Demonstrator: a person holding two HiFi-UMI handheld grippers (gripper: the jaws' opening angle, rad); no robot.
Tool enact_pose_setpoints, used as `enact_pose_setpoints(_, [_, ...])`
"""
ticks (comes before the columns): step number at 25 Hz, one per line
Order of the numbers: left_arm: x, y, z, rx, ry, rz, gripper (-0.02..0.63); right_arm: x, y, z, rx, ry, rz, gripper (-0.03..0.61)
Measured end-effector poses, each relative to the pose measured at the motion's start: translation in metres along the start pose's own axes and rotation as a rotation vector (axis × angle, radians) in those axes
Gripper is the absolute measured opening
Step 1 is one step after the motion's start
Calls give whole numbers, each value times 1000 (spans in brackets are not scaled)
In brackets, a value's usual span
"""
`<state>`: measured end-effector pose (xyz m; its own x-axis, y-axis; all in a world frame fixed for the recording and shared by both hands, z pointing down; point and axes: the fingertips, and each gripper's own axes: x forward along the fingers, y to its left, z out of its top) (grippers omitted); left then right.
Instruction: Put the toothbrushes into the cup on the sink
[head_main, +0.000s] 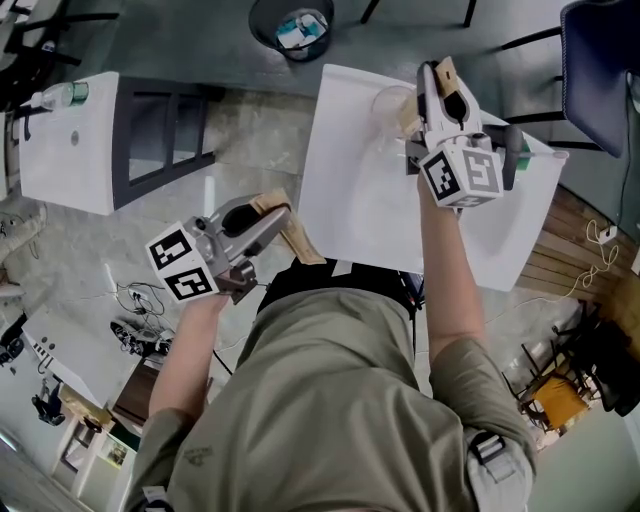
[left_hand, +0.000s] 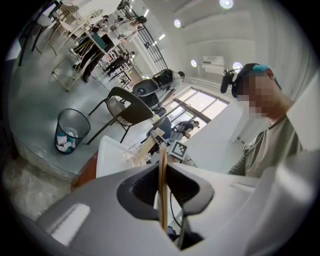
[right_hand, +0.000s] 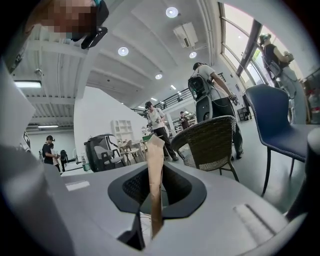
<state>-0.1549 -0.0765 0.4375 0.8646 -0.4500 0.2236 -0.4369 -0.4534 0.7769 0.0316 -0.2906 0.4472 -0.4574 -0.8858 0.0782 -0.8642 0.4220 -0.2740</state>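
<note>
We hold two toothbrushes, one already at the cup

Our right gripper (head_main: 438, 78) clamps one toothbrush (head_main: 446, 72) lengthwise along its jaws, just beside the single clear cup (head_main: 390, 103) at the far edge of the sink (head_main: 360, 215). This hand is the nearer. Our left gripper (head_main: 268, 215), jaws narrow on the second toothbrush (head_main: 298, 240), hangs off the sink's near left corner, well apart from the cup.

Head camera steeply down; left tool (head_main: 288, 228) camera shares sink (head_main: 350, 190).

The right gripper (head_main: 432, 85) half hides the clear cup (head_main: 388, 100) (its contents unreadable).
</note>
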Motion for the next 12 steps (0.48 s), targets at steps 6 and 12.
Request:
enact_pose_setpoints(6, [-1, 0, -2, 0, 2, -4, 43, -3, -4, -1, -6, 3, -22, 57])
enact_pose_setpoints(12, [-4, -9, -2, 14, -8, -16, 43, -16, -5, 0, 6, 28, -45, 57])
